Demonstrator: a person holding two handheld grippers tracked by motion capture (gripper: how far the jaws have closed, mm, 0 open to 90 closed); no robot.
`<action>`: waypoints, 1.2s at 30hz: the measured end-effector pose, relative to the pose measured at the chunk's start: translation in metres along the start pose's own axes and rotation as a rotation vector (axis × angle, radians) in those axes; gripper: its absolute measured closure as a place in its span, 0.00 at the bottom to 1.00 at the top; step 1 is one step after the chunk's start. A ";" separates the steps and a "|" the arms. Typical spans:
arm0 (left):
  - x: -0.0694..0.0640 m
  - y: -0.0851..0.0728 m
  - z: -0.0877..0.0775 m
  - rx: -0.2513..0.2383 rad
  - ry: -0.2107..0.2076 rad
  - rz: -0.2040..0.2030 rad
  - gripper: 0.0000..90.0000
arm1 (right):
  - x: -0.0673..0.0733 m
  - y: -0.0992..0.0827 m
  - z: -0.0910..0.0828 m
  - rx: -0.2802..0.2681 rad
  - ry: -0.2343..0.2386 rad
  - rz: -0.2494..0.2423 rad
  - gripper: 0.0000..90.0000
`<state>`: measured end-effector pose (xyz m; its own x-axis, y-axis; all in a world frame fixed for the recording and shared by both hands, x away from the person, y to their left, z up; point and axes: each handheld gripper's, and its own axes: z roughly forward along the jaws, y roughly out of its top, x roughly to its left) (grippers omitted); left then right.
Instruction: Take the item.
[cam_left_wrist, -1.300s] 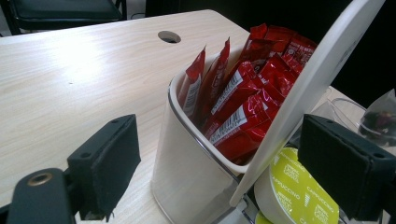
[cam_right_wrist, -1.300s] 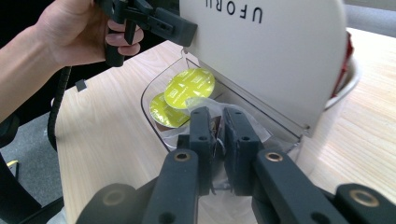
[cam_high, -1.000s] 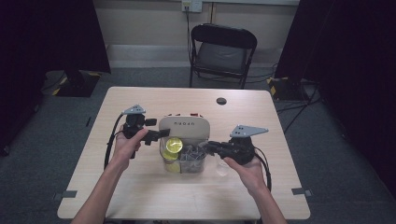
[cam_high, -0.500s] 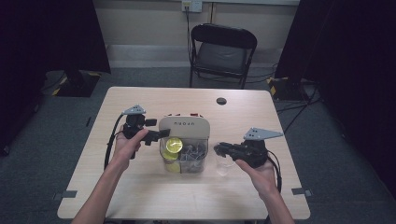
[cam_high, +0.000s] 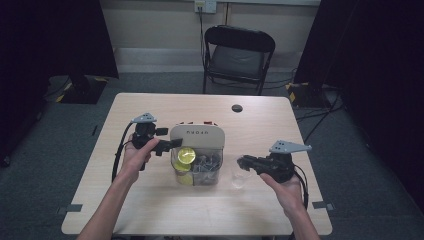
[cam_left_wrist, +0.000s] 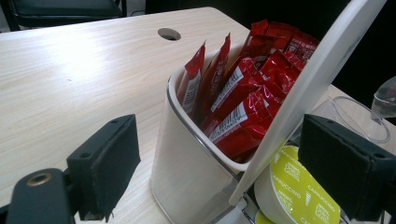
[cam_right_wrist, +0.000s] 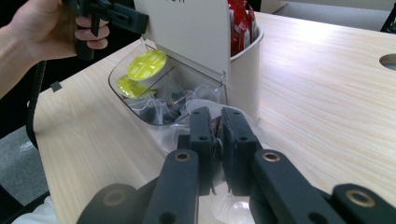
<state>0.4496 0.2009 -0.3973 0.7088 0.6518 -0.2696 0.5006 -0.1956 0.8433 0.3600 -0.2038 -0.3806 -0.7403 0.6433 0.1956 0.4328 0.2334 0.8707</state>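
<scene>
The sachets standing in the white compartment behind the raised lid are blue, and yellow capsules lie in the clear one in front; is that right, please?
Not quite: the sachets are red, as the left gripper view shows. The rest holds: they stand in the white compartment behind the raised lid, with yellow capsules in front.

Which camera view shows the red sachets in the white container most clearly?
The left gripper view: the red sachets stand close, upright in the white container. The right gripper view shows their tops; the high view shows red specks behind the lid.
</scene>
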 end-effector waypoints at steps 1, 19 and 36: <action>0.000 0.000 0.000 0.000 0.000 0.000 0.14 | 0.000 0.000 0.000 0.000 0.000 0.000 0.93; 0.000 0.000 0.000 0.004 -0.001 -0.005 0.14 | -0.011 -0.012 0.011 0.050 -0.013 0.024 0.93; 0.000 -0.001 0.001 0.003 -0.005 -0.007 0.14 | -0.013 -0.014 0.013 0.052 -0.036 0.035 0.78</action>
<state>0.4498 0.2003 -0.3988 0.7077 0.6498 -0.2776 0.5068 -0.1931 0.8401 0.3705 -0.2062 -0.4016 -0.7057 0.6770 0.2088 0.4850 0.2468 0.8390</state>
